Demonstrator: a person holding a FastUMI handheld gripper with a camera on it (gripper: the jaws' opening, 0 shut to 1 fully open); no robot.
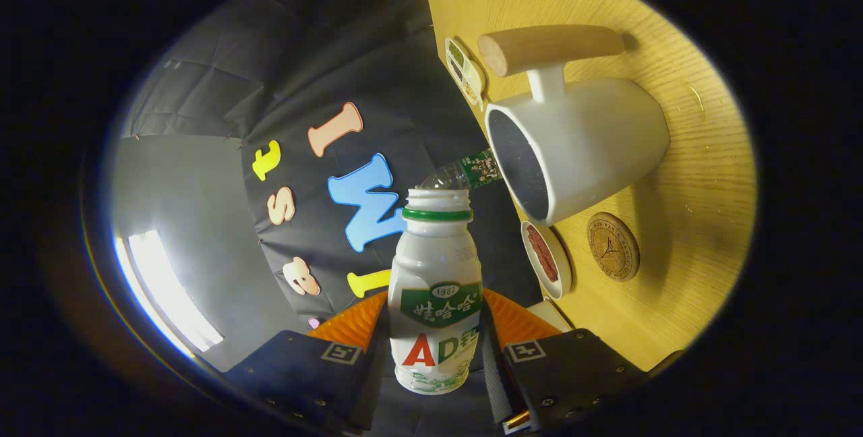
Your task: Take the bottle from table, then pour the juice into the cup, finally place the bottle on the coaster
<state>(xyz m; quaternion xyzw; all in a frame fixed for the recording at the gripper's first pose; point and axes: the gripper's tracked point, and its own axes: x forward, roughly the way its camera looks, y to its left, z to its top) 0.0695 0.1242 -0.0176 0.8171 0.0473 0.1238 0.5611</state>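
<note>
While the view is rolled hard over, the bottle [436, 288] sits between the jaws of the gripper [435, 349], clamped at its lower body on both sides, so the jaws are grasping the bottle. Cap is off; open neck w/ green ring points ahead, twd the cup [580, 147].

Cup: white, wooden handle, standing on the table [681, 275], mouth just beyond and right of the bottle neck. Bottle mouth not yet over the cup rim, by my reading. Coaster [612, 246]: round, brown, on the table beside the cup base, bare. Small dish [547, 258] w/ reddish contents lies near the coaster; a 2nd clear bottle [465, 174] shows behind the neck.

Handling, as judged:
- Small thin-walled plastic bottle, light; walls prob. give under squeeze, so over-clamping could push juice out of the open neck.
- Glossy label wrap, likely a bit slippery; the slight waist at mid-body looks the safest hold.
- Fill level can't be told, body is opaque.
- Not fragile, but tips easily on set-down; the coaster is small.
</note>
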